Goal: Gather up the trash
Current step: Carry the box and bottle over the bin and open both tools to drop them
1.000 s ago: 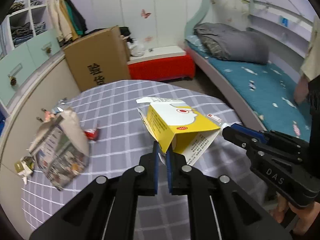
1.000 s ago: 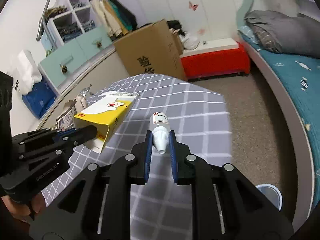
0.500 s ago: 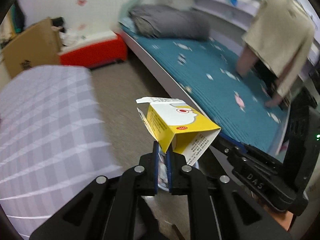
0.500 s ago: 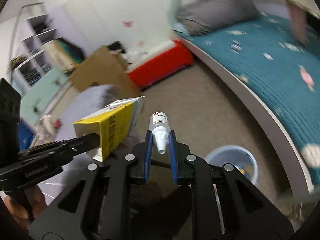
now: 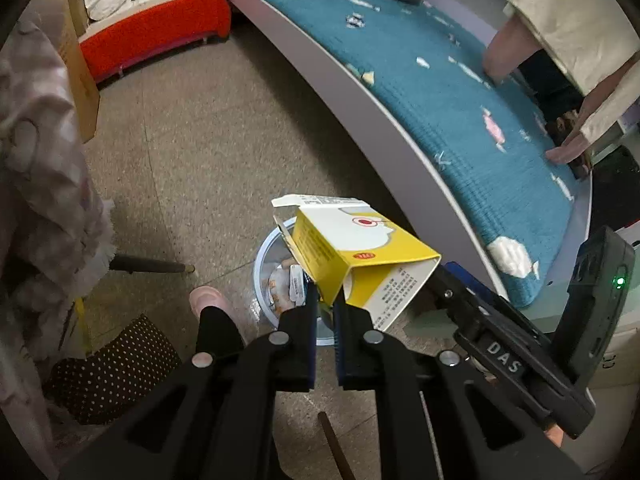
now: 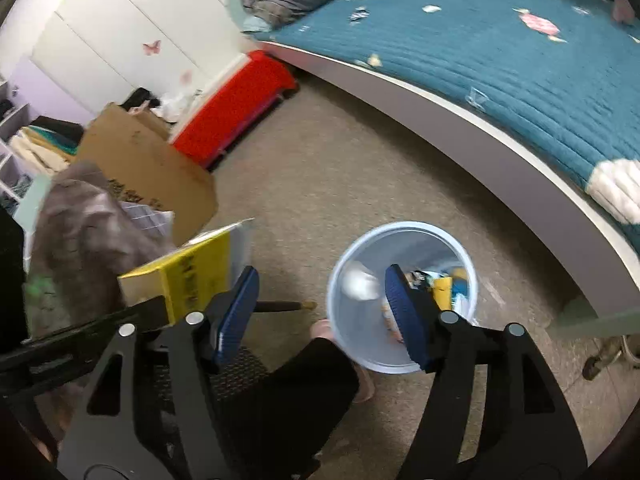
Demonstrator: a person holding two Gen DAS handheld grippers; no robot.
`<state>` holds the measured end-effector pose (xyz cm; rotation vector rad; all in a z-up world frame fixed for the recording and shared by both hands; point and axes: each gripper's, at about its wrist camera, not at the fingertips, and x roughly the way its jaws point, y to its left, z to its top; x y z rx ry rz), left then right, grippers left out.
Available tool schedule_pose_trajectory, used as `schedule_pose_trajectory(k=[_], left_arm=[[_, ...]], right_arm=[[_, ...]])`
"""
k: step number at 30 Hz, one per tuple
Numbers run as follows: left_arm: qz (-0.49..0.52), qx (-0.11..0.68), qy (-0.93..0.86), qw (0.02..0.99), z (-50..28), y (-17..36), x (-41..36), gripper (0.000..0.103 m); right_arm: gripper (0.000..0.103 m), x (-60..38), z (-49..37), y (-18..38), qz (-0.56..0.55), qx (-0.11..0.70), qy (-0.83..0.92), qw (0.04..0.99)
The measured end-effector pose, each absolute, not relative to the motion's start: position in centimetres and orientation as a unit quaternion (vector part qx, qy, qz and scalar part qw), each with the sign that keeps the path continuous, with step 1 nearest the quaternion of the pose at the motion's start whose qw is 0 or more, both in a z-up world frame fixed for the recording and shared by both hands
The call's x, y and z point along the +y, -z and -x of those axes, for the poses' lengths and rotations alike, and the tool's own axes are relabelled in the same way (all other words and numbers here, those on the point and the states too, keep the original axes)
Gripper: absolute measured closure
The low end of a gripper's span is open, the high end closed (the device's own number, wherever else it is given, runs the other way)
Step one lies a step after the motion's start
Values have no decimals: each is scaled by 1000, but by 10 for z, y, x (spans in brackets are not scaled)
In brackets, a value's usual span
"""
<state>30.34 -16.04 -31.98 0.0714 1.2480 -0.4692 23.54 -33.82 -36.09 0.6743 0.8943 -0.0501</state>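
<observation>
Both wrist views angled steeply down, sharing the blue bin, floor

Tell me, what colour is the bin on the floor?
Light blue. The bin shows best in the right wrist view.

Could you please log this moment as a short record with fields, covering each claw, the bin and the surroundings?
left claw: shut on the yellow carton, held above the bin
right claw: open, nothing between its pads; jaws have just been opening
bin: light blue, on the floor, trash inside
small white bottle: not visible in either view
bed: teal cover, beyond the bin
red bench: against the far wall
</observation>
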Motion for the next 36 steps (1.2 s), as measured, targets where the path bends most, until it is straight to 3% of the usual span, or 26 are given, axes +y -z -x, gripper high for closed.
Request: schedule_pose_trajectory(k=[14, 25, 28, 30, 36], left_arm=[[-56, 626, 222, 746, -308, 367, -177, 95], [-70, 634, 235, 734, -313, 375, -201, 94], [-71, 627, 248, 736, -315, 372, -209, 79], [-73, 622, 240, 742, -317, 369, -210, 34], [-58, 615, 233, 751, -314, 359, -200, 32]], right_arm=[[38, -354, -209, 373, -332, 426, 59, 839], [37, -366, -191, 360, -333, 381, 91, 858], [36, -369, -186, 354, -336, 364, 103, 863], [36, -372, -182, 350, -339, 358, 108, 863], [36, -376, -176, 343, -338, 356, 107, 865]])
